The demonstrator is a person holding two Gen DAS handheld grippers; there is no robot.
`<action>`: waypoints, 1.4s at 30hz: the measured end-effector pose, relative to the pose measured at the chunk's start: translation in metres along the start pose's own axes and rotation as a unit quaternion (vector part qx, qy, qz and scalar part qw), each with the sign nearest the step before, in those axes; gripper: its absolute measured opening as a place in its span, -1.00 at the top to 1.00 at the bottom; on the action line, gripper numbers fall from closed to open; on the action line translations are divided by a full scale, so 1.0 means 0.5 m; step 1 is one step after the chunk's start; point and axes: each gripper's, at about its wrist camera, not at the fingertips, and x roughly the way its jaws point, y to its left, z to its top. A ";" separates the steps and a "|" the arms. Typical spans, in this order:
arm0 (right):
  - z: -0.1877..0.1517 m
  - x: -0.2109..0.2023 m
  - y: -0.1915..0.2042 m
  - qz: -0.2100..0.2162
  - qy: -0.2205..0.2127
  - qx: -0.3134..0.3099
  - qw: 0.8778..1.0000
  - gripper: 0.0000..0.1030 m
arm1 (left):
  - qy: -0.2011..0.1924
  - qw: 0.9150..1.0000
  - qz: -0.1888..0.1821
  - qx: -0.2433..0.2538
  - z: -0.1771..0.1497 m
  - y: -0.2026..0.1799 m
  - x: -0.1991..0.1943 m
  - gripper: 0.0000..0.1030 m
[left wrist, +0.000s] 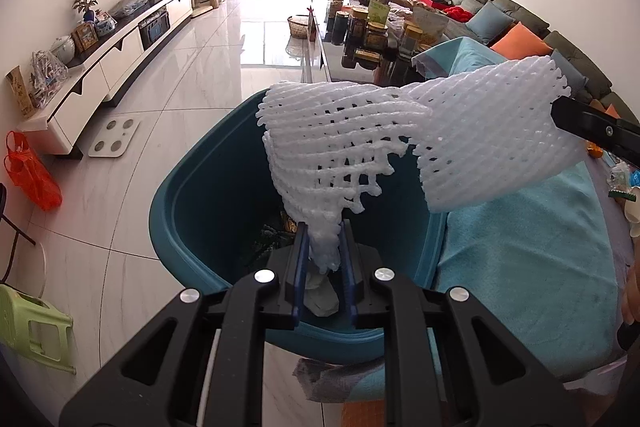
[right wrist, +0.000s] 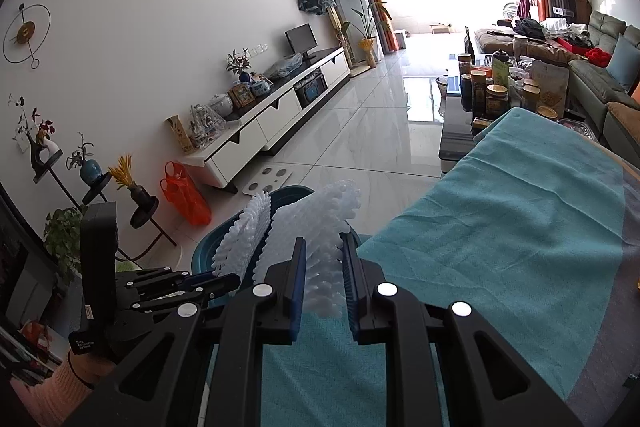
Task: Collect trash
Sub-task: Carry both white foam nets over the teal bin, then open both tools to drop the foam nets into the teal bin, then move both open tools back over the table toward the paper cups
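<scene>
A: Which step is in hand?
B: The foam net (left wrist: pixel 400 143) is held over the teal bin (left wrist: pixel 192 195), pinched by the left gripper (left wrist: pixel 325 247) and the right gripper (right wrist: pixel 324 267), 2 ends.
A: What is needed next?
B: Probably both jaws must be opened above the bin.

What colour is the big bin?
The plastic bin is dark teal; the left wrist view shows it best.
</scene>
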 end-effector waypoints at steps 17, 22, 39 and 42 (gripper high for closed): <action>0.007 0.107 0.048 0.005 0.065 -0.014 0.998 0.62 | 0.024 0.999 0.009 -0.035 0.003 0.035 0.071 0.64; 0.008 0.129 0.058 0.011 0.083 -0.013 0.996 0.35 | 0.021 0.999 0.014 -0.045 -0.006 0.037 0.065 0.51; -0.023 0.019 0.026 0.009 0.035 -0.003 0.999 0.27 | -0.047 0.999 -0.021 -0.011 -0.016 -0.016 -0.044 0.22; -0.032 -0.040 0.012 0.003 0.008 -0.002 1.000 0.26 | -0.058 0.997 -0.041 0.009 -0.012 -0.059 -0.064 0.14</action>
